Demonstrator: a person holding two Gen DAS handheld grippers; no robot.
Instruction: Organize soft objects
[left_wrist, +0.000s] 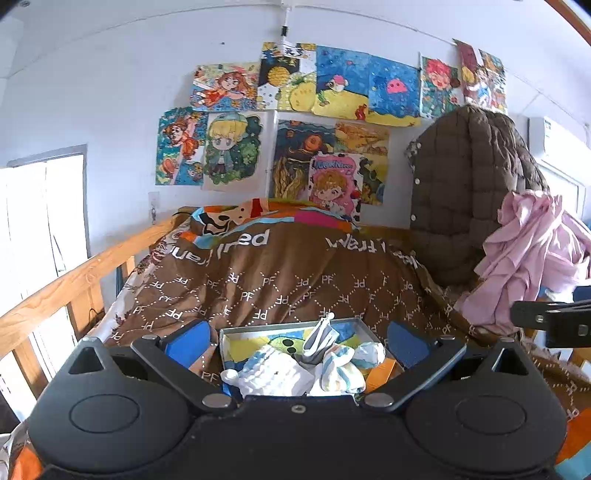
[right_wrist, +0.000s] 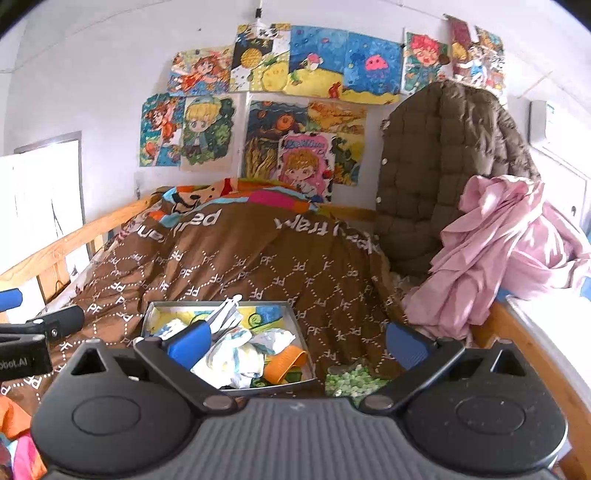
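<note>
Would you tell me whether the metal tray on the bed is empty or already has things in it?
Not empty: the tray holds several small socks piled loosely inside its rim.

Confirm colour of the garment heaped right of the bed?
Pink garment, crumpled; clearest in the right wrist view.

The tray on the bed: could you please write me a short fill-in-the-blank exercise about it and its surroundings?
1. The metal tray rests on a ____ quilt.
2. Both the left gripper and the right gripper are ____.
3. The garment heaped to the right of the quilt is ____.
4. The tray holds small ____.

Missing words: brown; open; pink; socks
</note>
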